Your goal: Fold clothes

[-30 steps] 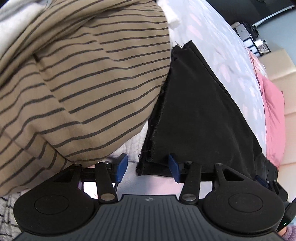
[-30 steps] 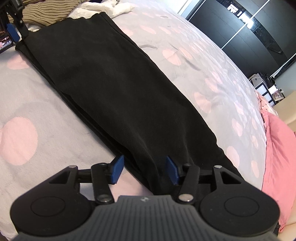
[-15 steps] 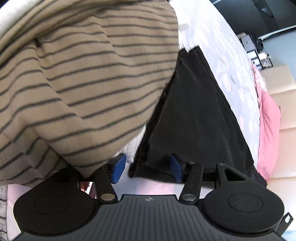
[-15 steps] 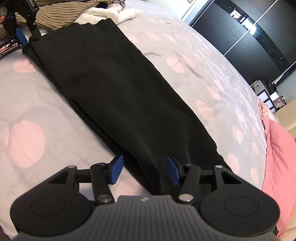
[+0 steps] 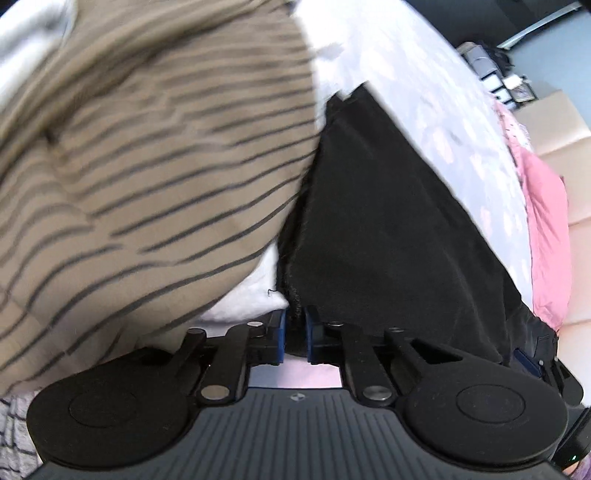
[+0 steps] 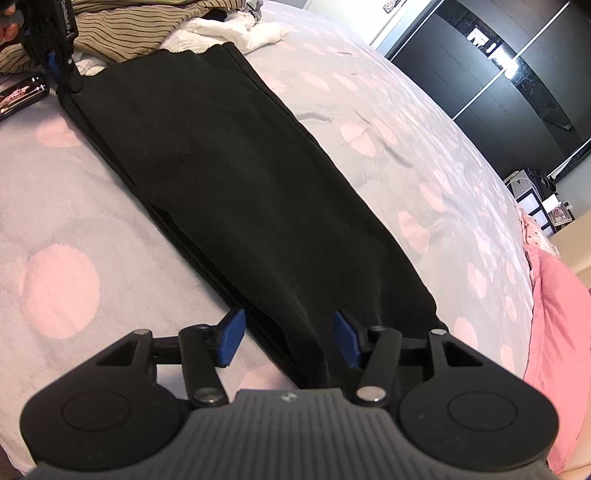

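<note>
A long black garment [image 6: 240, 184] lies folded lengthwise on the dotted bedspread [image 6: 74, 229]. In the left wrist view my left gripper [image 5: 294, 325] is closing its jaws, and the blue pads pinch the near corner of the black garment [image 5: 388, 221]. The right wrist view shows that left gripper [image 6: 62, 70] at the garment's far end. My right gripper [image 6: 288, 328] stands open over the garment's other end, with black cloth lying between its pads but not squeezed.
A tan striped garment [image 5: 147, 166] is heaped close on the left of the left gripper, over white cloth [image 5: 251, 291]. More white clothes [image 6: 229, 29] and a phone [image 6: 22, 96] lie at the far end. A pink pillow [image 6: 561, 314] lies to the right.
The left gripper's jaws have gone from wide apart to pinched together on the black garment's corner, and it has lifted a little. The right gripper has stayed in place, open.
</note>
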The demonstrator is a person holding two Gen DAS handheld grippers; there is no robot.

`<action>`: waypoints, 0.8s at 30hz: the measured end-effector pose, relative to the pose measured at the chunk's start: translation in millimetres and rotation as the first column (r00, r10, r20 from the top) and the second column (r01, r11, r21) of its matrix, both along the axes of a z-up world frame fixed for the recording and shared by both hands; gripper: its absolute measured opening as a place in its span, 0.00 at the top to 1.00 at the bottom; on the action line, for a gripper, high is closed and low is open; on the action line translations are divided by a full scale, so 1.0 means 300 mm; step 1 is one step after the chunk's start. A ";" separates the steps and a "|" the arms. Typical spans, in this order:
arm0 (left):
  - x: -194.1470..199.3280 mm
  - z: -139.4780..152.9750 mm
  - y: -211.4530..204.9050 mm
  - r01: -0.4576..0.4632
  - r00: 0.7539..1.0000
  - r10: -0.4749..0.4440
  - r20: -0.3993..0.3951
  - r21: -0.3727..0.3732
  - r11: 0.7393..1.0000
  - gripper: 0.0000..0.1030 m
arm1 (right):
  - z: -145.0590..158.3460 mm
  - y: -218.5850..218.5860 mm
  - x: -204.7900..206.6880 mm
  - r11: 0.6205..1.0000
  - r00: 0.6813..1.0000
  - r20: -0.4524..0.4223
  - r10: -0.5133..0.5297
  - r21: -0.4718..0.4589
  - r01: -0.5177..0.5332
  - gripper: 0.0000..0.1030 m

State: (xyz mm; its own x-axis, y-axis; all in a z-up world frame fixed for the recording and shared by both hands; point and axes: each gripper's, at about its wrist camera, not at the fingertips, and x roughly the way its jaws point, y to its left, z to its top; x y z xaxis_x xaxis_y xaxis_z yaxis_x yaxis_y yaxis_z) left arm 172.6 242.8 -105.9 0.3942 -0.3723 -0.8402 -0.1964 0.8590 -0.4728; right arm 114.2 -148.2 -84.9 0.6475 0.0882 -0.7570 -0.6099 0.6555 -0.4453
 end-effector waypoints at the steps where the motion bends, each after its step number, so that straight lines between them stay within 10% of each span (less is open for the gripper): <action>1: -0.003 0.026 -0.016 0.014 0.999 -0.015 0.032 0.020 1.000 0.94 | 0.005 0.001 0.000 1.000 1.000 0.001 -0.001 0.003 0.001 0.44; 7: -0.037 0.173 -0.176 0.120 0.961 -0.146 0.236 0.119 0.986 0.95 | 0.036 -0.006 0.012 0.998 0.999 -0.010 -0.043 0.041 0.044 0.44; 13: -0.112 0.232 -0.411 0.267 0.865 -0.343 0.367 0.241 0.933 0.98 | 0.068 -0.049 0.042 0.985 0.990 -0.033 -0.135 0.104 0.138 0.44; 24: -0.171 0.060 -0.758 0.415 0.790 -0.519 0.327 0.339 0.845 1.00 | 0.138 -0.146 0.094 0.876 0.947 -0.154 -0.281 0.362 0.319 0.44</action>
State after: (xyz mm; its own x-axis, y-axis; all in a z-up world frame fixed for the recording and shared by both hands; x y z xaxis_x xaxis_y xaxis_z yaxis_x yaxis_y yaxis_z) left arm 121.2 15.3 -87.8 0.5365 -0.4083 -0.7386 0.4148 0.8897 -0.1905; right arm 142.3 -192.0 -43.6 0.6164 0.1921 -0.7637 -0.3837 0.9201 -0.0783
